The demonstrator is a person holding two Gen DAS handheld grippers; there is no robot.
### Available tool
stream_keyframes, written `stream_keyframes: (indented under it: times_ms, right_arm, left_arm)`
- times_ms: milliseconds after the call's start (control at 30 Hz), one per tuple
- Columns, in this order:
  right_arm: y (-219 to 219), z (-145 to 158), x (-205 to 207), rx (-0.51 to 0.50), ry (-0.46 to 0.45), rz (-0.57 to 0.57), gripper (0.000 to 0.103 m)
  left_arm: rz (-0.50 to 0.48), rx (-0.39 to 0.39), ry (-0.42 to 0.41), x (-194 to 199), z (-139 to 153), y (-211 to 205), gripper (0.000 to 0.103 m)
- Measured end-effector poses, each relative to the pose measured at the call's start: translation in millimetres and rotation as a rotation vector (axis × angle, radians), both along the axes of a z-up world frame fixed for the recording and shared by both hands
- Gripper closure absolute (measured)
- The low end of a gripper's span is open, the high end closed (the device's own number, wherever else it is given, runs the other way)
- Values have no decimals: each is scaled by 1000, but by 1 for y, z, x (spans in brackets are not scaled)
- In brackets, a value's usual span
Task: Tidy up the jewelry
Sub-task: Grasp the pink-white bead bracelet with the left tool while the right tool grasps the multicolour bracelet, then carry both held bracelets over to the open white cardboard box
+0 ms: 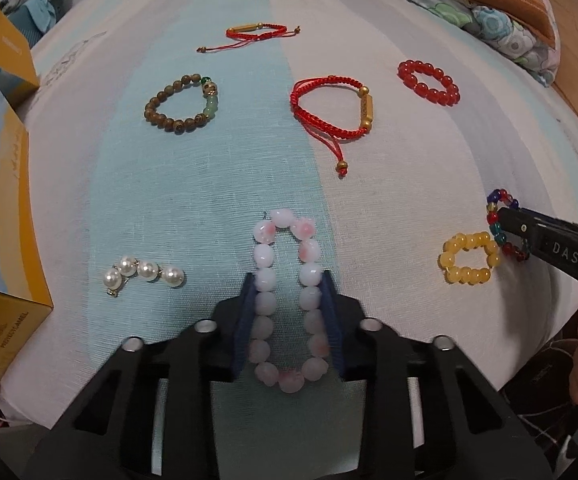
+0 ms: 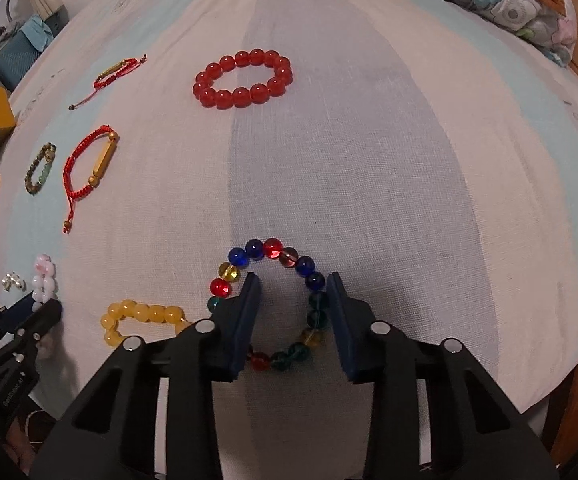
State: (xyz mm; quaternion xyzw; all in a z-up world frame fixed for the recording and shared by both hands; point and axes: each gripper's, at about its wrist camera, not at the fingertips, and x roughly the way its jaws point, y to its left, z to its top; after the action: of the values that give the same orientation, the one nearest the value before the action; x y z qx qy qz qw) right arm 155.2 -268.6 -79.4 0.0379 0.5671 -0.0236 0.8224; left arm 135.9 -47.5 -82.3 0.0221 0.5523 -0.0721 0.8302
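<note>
Bracelets lie spread across the striped bedsheet (image 2: pixel 369 152). Left gripper (image 1: pixel 289 288) is closed on the pink-white bracelet (image 1: pixel 285 296) near the front edge, squeezing it narrow. Right gripper (image 2: pixel 293 292) straddles one side of the multicolour bracelet (image 2: pixel 273 300), its right pad touching the beads; a firm grip cannot be confirmed.
</note>
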Motion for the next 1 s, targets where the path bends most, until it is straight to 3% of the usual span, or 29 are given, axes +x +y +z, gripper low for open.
stream_keyframes:
  times_ms: [100, 167, 533, 1000]
  right_arm:
    - [3, 0, 1, 4, -2, 1, 89]
    - [3, 0, 0, 8, -7, 2, 94]
    - [-2, 24, -15, 45, -161, 11, 94]
    - [1, 57, -25, 34, -272, -1, 94]
  left_arm:
    - [-12, -1, -11, -2, 1, -1, 83]
    - [-14, -9, -19, -4, 2, 0, 83]
    - [-26, -56, -68, -10, 18, 2, 83]
    - [-25, -86, -122, -14, 50, 7, 83]
